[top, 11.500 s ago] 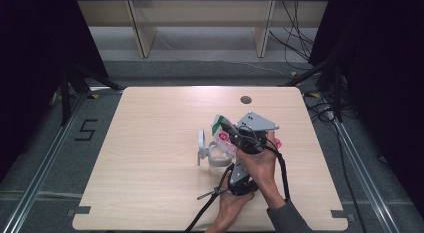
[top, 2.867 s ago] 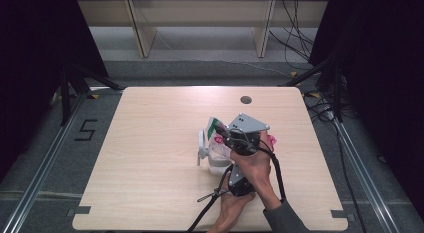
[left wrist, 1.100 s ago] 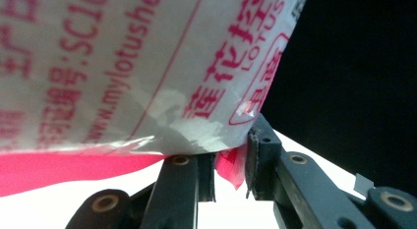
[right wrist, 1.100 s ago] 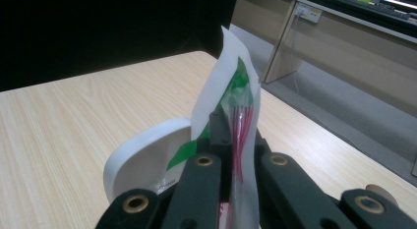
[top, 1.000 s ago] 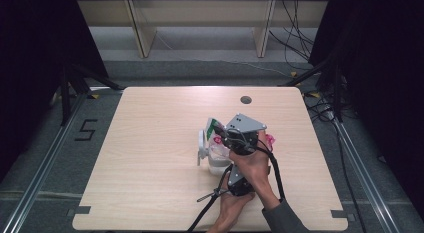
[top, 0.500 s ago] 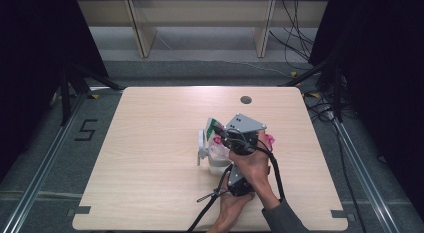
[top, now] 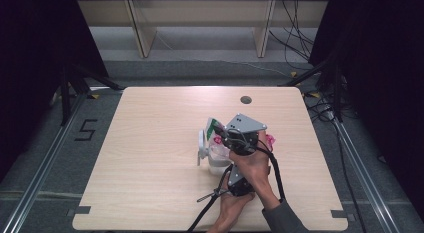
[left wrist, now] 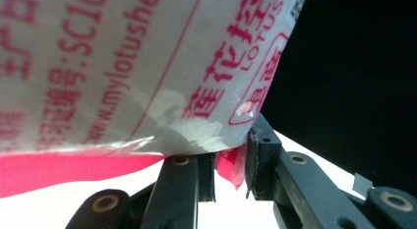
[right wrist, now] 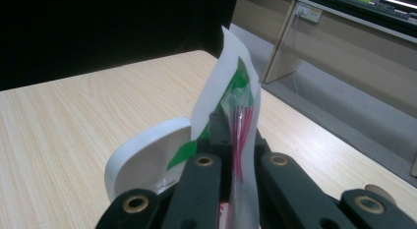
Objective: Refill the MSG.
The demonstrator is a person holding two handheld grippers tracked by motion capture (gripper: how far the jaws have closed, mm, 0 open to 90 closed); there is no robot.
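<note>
Two grippers clamp one thing between them: a white plastic packet with red and green print, held up just above the pale wooden table, right of its middle and nearer the person's edge than the far one. In the right gripper view the right gripper has its black jaws pressed together on the packet's thin upper edge, which stands upright between them, green print and pink stripes showing above the pads. The left gripper pinches the packet's lower pink seam from below, its jaws narrow on the film. So the packet's long axis runs roughly up and down from one gripper to the other, and any tearing or opening would likely pull along that line. A white rounded lid-like piece stands just beside the packet. In the high view both hands are stacked close, the right hand above and farther from the person.
</note>
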